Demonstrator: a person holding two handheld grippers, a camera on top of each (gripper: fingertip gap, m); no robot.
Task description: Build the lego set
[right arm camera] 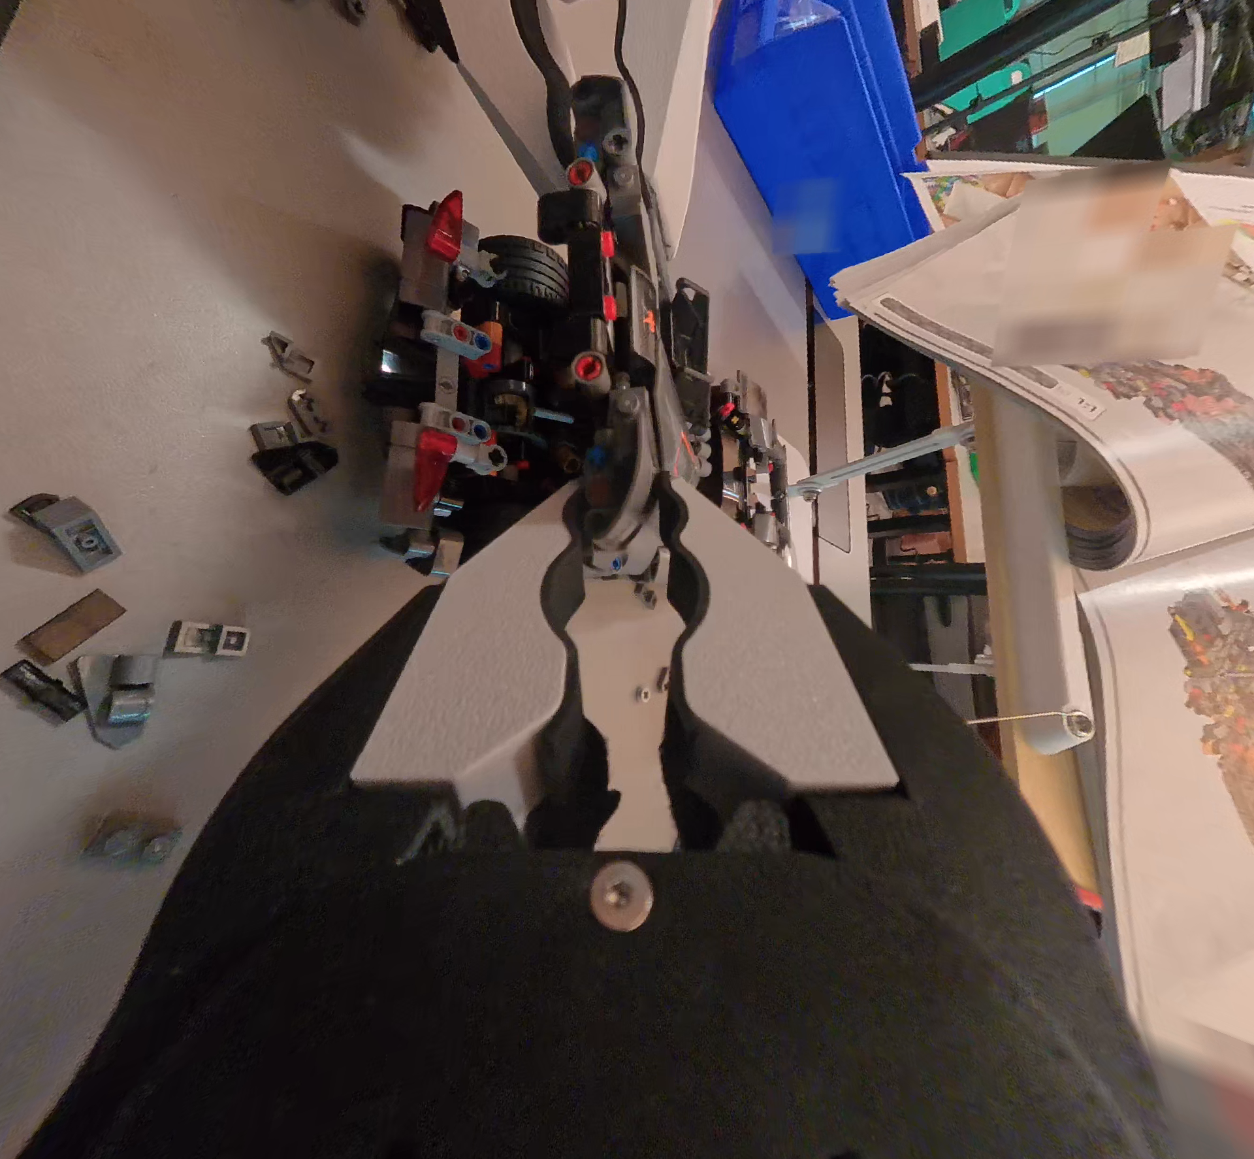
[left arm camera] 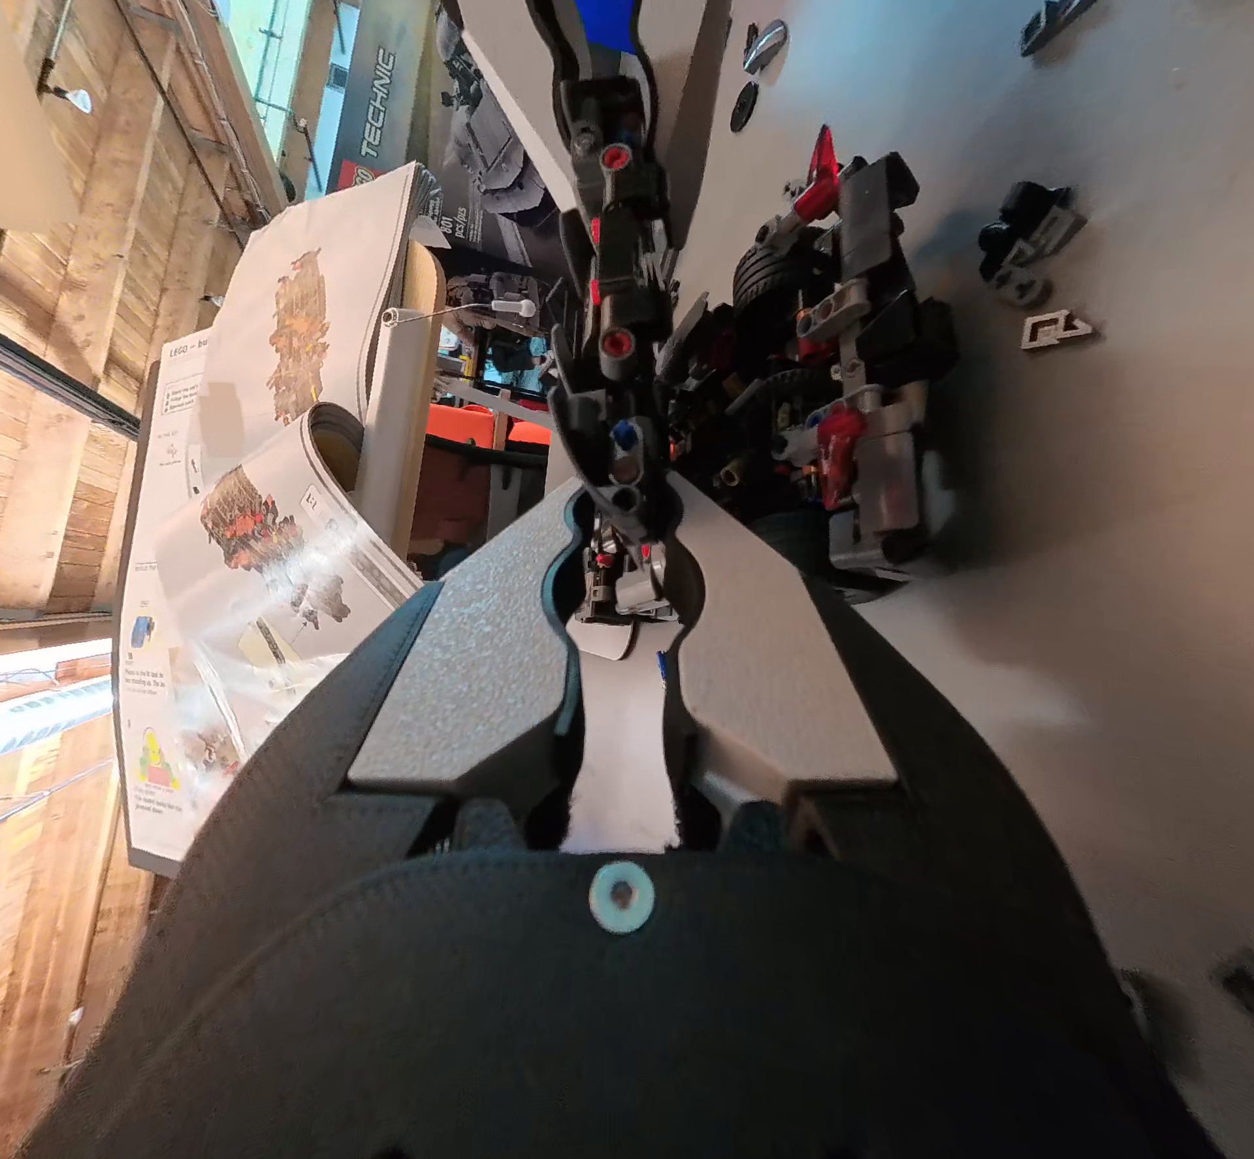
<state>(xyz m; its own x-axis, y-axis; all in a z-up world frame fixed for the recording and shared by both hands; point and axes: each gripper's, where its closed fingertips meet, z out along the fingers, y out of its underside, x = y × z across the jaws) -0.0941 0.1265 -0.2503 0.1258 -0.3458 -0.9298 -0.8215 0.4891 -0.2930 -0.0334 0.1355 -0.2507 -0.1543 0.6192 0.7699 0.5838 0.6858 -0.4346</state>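
A long black Technic sub-assembly [left arm camera: 621, 285] with red pins is held in the air between my two grippers, one at each end. My left gripper [left arm camera: 628, 559] is shut on its near end in the left wrist view, and the right gripper [left arm camera: 607, 74] grips the far end. In the right wrist view my right gripper [right arm camera: 621, 532] is shut on the sub-assembly [right arm camera: 597, 285], with the left gripper [right arm camera: 597, 81] at the far end. The part-built black and grey car [left arm camera: 841, 380] with red tail pieces lies on the white table [left arm camera: 1119, 583] just beside the sub-assembly; it also shows in the right wrist view [right arm camera: 448, 373].
Loose grey and black pieces lie on the table around the car [left arm camera: 1024, 251] [right arm camera: 292, 447] [right arm camera: 119, 685]. An open instruction booklet [left arm camera: 285, 447] [right arm camera: 1153, 447] is propped on a stand. The set's box [left arm camera: 407, 108] stands behind it. A blue bin [right arm camera: 807, 108] sits at the table edge. One gripper's finger ends stand about 7 centimeters off the other's.
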